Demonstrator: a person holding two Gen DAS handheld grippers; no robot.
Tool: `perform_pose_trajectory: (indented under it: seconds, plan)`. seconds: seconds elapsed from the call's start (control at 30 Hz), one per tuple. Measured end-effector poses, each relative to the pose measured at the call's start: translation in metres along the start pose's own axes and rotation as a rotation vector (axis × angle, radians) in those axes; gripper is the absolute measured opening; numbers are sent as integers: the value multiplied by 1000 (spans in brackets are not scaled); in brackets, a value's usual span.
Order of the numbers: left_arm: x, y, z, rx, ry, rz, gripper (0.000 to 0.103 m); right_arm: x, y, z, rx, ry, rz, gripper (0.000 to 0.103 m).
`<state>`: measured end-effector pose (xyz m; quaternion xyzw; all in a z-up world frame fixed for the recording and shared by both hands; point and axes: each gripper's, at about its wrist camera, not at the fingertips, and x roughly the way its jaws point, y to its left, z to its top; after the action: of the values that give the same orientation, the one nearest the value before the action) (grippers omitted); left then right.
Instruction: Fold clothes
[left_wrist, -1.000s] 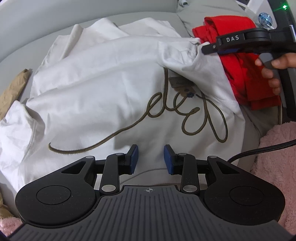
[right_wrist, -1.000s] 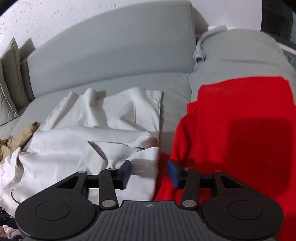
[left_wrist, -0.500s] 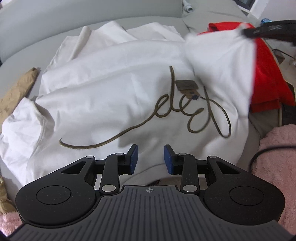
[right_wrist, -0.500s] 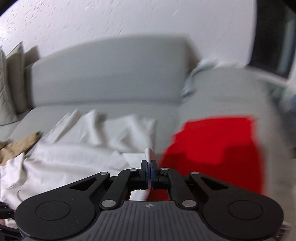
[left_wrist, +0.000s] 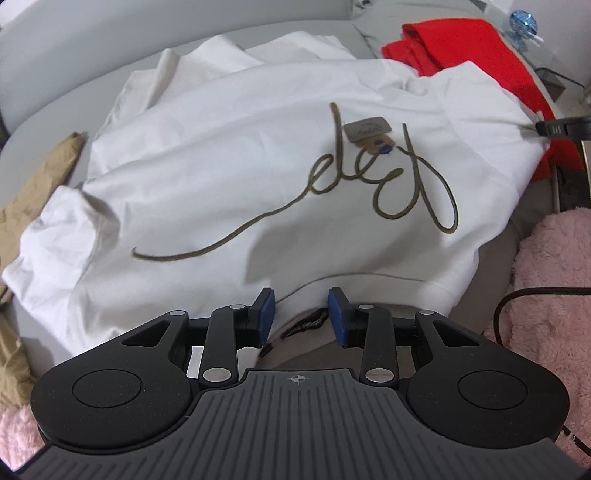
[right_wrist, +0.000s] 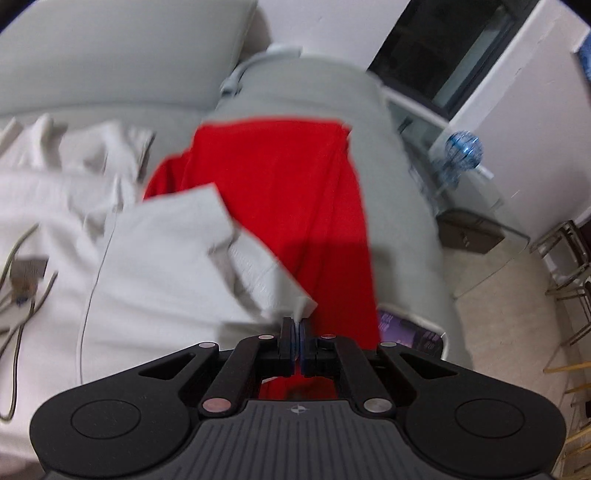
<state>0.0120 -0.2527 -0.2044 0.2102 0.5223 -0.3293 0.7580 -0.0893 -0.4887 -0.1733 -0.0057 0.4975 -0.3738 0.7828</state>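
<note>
Grey sofa cushions (left_wrist: 55, 85) carry the whole pile of clothes, with a pale wall behind them in the right wrist view. At the far left of the left wrist view a tan garment (left_wrist: 40, 184) lies crumpled along the seat, touching the left sleeve of the white shirt (left_wrist: 229, 177). That shirt lies spread front side up across the middle of the seat, its olive script lettering (left_wrist: 369, 184) running from lower left to upper right, with a small brown tag (left_wrist: 367, 129) resting on the lettering. A second pale garment (left_wrist: 280, 48) pokes out from under the shirt at the back.

The left tool (left_wrist: 301, 317) sits low over the near edge of the shirt at the collar, its blue pads well apart and holding nothing; one blue fingertip (left_wrist: 266, 308) stands just beside the collar seam.

Further right, the shirt's right sleeve is drawn outward over the red garment (left_wrist: 461, 40), which lies folded on the next cushion. In the right wrist view the right tool (right_wrist: 296, 339) has its pads pressed together on the hem corner of that sleeve, the white cloth (right_wrist: 166, 251) stretching up and left from the pinch, over the red garment (right_wrist: 288, 184). The same tool (left_wrist: 543, 128) shows at the right edge of the left wrist view, at the sleeve's tip.

A pink fluffy blanket (left_wrist: 554, 266) fills the lower right, with a black cable (left_wrist: 524, 295) lying across it. Beyond the sofa arm a blue glass ball (right_wrist: 461, 147) stands on a glass side table (right_wrist: 480, 206).
</note>
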Motion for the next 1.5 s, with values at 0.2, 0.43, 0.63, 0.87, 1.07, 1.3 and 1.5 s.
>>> perform_pose_trajectory:
  seconds: [0.2, 0.43, 0.63, 0.87, 1.07, 1.3, 1.5]
  plan:
    - [-13, 9, -11, -10, 1, 34, 40, -59, 8, 6, 34, -108, 121, 41]
    - [-34, 30, -20, -76, -14, 79, 45, -93, 53, -11, 15, -44, 478, 46]
    - [-41, 64, -45, -176, 14, 185, 45, -107, 87, -43, -80, -8, 551, 46]
    - [-46, 111, -75, -367, 32, 201, 41, -124, 73, -53, -103, -68, 580, 46]
    - [-48, 119, -83, -461, -12, 73, 44, -118, 86, -73, -122, 21, 644, 46]
    - [-43, 126, -78, -609, -64, 18, 44, -96, 70, -83, 119, 125, 634, 46]
    - [-36, 149, -79, -746, -105, -4, 45, -59, 51, -87, 386, 229, 677, 46]
